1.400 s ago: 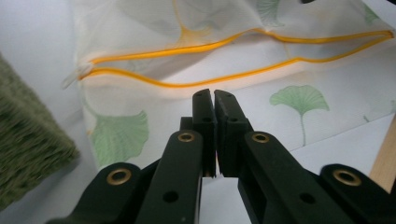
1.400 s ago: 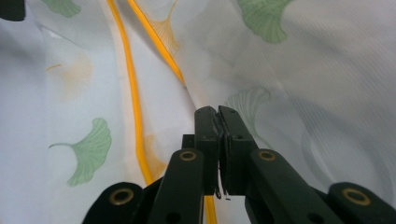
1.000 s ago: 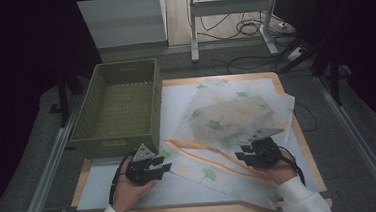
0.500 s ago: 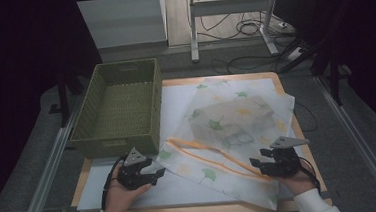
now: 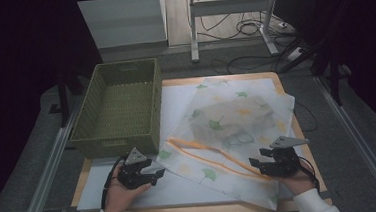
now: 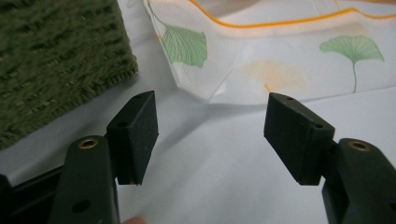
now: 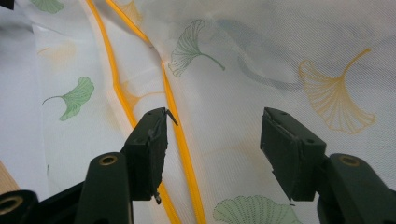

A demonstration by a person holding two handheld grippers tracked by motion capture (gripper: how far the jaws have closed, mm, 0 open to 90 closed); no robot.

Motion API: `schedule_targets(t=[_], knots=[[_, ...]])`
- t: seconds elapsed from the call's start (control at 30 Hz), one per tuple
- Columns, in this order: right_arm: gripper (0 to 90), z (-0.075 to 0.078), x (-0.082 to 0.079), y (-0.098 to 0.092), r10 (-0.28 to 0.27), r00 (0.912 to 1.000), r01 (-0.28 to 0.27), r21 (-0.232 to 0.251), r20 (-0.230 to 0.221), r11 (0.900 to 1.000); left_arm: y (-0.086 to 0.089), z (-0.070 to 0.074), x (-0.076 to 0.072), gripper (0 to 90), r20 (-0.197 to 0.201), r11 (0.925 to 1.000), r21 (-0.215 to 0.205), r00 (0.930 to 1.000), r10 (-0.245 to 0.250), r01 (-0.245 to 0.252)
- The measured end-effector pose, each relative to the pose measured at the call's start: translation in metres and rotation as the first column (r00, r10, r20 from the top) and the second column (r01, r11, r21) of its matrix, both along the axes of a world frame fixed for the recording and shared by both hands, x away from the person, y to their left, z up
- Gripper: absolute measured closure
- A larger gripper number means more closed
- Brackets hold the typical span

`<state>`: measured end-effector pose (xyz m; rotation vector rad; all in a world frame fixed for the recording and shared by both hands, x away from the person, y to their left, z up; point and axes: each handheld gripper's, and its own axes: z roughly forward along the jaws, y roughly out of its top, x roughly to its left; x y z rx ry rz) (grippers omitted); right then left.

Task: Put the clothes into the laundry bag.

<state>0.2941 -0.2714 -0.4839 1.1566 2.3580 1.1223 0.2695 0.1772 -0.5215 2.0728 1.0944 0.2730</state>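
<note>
Mesh laundry bag [image 5: 228, 133], white, printed with green and yellow ginkgo leaves, lies flat across the right half of the desk [image 5: 81, 178], its near corner reaching toward the front edge. Something pale and bulky sits inside under the far part; what it is cannot be told. An orange zip line [image 5: 214, 154] runs slantwise across the near part.

Judgement on handling: thin, limp, very light netting; will sag and fold the moment it is lifted, and the load inside will slide. Not fragile. A little slippery for flat pads. Best hold looks like the orange zip seam or a doubled corner, where the cloth is thicker.

Left gripper [image 5: 156, 174], near the front-left corner: jaws have just been opening, now spread, nothing between them; bag corner [image 6: 201, 88] lies just ahead on the white sheet [image 6: 224, 163].

Right gripper [image 5: 254, 162], near the front-right edge: jaws likewise just opened, spread over the mesh [image 7: 233, 93], zip line close by one pad, pads not pressing.

Woven green basket [image 5: 121, 108], stiff, rectangular, stands at the left edge, just beside the bag.
</note>
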Motion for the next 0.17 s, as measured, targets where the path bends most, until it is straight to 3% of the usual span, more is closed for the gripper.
schedule_targets(t=[0.17], knots=[[40.1, 0.0006, -0.0001, 0.0003, -0.001, 1.0, 0.001, 0.001, 0.005, 1.0, 0.0001, 0.0029, -0.0011, 34.1, 0.018, 0.9999, -0.013, 0.9998, 0.012, -0.011]])
